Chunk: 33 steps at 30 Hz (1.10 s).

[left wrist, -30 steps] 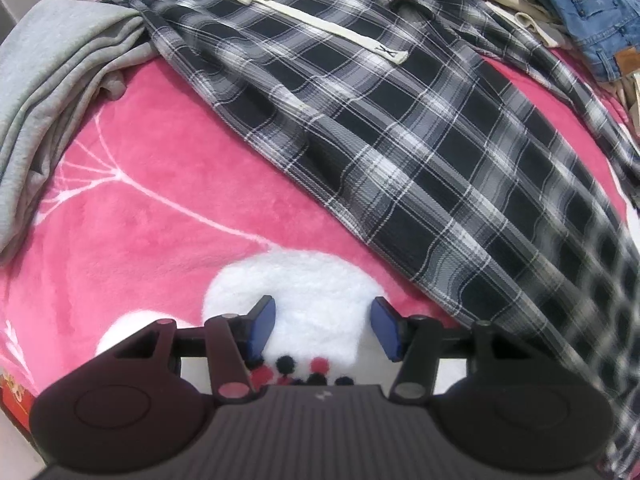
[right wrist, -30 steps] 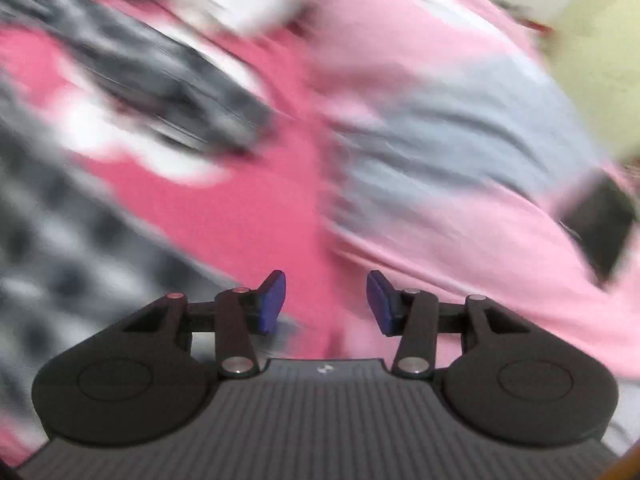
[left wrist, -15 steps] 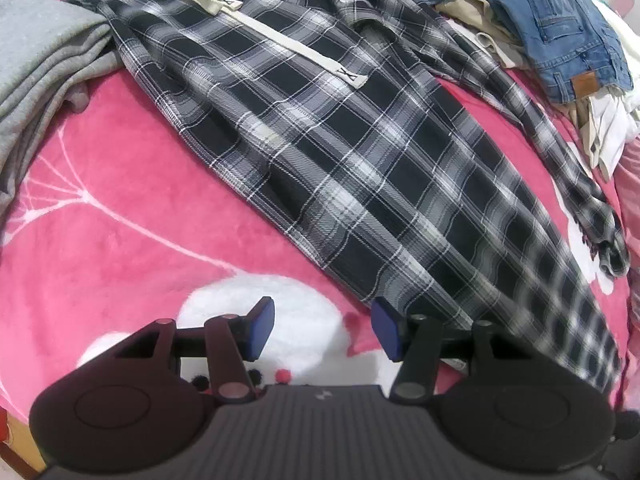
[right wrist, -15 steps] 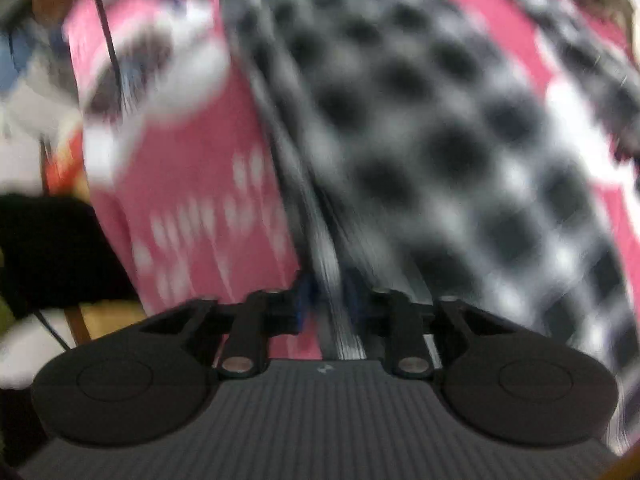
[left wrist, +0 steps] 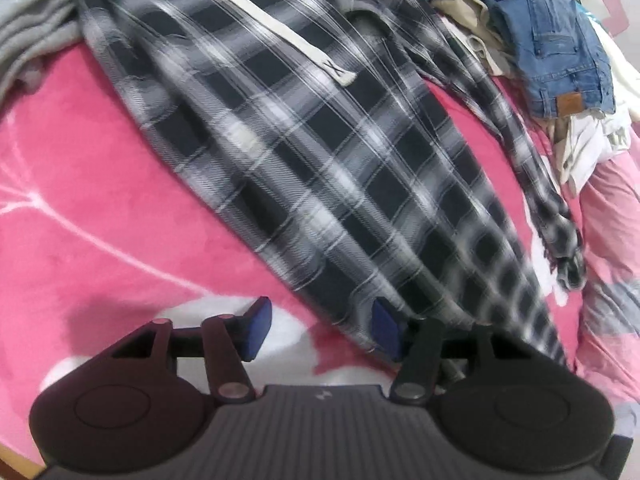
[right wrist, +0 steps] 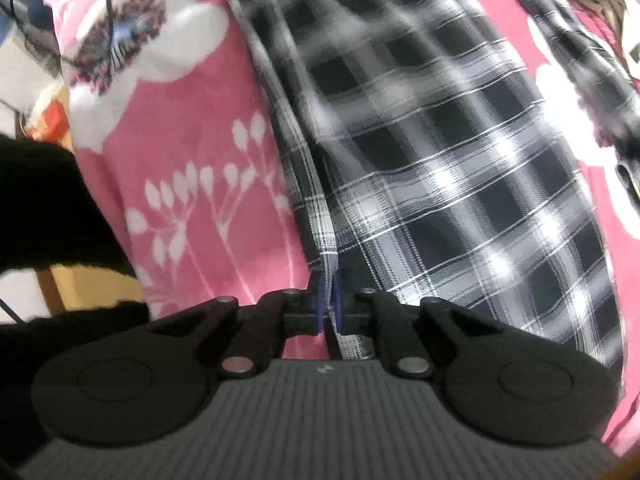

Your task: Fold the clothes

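Black-and-white plaid trousers [left wrist: 320, 152] with a cream drawstring [left wrist: 280, 28] lie spread on a pink flowered blanket [left wrist: 100, 200]. My left gripper [left wrist: 318, 330] is open and empty, low over the blanket, its right fingertip at the lower edge of the plaid leg. In the right wrist view the plaid trousers [right wrist: 460, 168] fill the frame. My right gripper [right wrist: 328, 304] is shut on the hem edge of the trouser leg, which runs up between the blue pads.
A grey garment [left wrist: 28, 40] lies at the far left. A heap of clothes with blue jeans [left wrist: 556, 36] sits at the far right. A light pink and grey blanket [left wrist: 608, 280] lies at the right. The bed's left edge [right wrist: 60, 272] shows in the right wrist view.
My right gripper swung from the pink bedding to the plaid leg and shut on its hem. My left gripper moved right toward the leg's lower edge and stayed open.
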Tool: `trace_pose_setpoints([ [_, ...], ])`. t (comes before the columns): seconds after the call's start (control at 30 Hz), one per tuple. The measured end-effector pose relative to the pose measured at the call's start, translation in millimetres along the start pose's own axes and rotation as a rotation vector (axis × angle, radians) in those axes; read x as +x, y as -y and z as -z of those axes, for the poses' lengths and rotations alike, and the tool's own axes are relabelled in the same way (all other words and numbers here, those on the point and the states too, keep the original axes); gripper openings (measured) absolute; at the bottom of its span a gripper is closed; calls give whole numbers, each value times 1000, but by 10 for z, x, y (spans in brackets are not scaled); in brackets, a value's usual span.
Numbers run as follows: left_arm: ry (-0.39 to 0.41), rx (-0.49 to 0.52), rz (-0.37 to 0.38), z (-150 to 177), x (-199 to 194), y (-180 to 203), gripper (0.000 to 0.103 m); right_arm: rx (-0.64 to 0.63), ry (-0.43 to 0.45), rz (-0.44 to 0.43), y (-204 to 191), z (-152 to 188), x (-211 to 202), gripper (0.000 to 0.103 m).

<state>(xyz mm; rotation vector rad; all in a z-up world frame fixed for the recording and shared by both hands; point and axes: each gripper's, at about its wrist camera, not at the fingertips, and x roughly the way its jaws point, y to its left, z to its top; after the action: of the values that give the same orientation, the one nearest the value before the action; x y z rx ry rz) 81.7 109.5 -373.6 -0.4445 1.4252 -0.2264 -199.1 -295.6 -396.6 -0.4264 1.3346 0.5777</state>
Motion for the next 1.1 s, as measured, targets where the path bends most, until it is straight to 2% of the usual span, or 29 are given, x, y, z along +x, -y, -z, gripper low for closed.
trace_pose_setpoints([
  [0.17,-50,67,-28,-8,91,46,24,-103,-10,23,39,-6,-225,1],
  [0.23,-61,73,-25,-4,110,29,19,-167,-26,39,5,0,-248,1],
  [0.33,-68,101,-59,5,117,10,7,-254,-71,29,-128,-39,-58,1],
  [0.4,-73,105,-76,6,105,-11,3,-301,-91,23,-200,-28,24,1],
  [0.53,-85,141,-93,48,24,-70,3,-314,-102,25,-272,-29,16,1],
  [0.67,-118,131,-97,70,17,-165,4,-255,-161,40,-197,43,97,2],
  [0.73,-134,122,-107,82,-21,-240,6,-173,-170,24,-111,18,56,2],
  [0.83,-131,104,-119,98,-172,-390,14,-60,-151,0,58,-72,-139,4],
  [0.93,-65,85,-114,27,-404,-531,19,51,-130,-24,228,-163,-340,5],
  [1.0,12,84,-99,-74,-545,-581,23,117,-74,-20,353,-276,-476,5],
  [1.03,46,93,-98,-142,-584,-585,29,142,-47,-12,406,-338,-496,5],
  [1.1,95,92,-123,-299,-584,-593,33,177,-9,6,473,-465,-466,5],
])
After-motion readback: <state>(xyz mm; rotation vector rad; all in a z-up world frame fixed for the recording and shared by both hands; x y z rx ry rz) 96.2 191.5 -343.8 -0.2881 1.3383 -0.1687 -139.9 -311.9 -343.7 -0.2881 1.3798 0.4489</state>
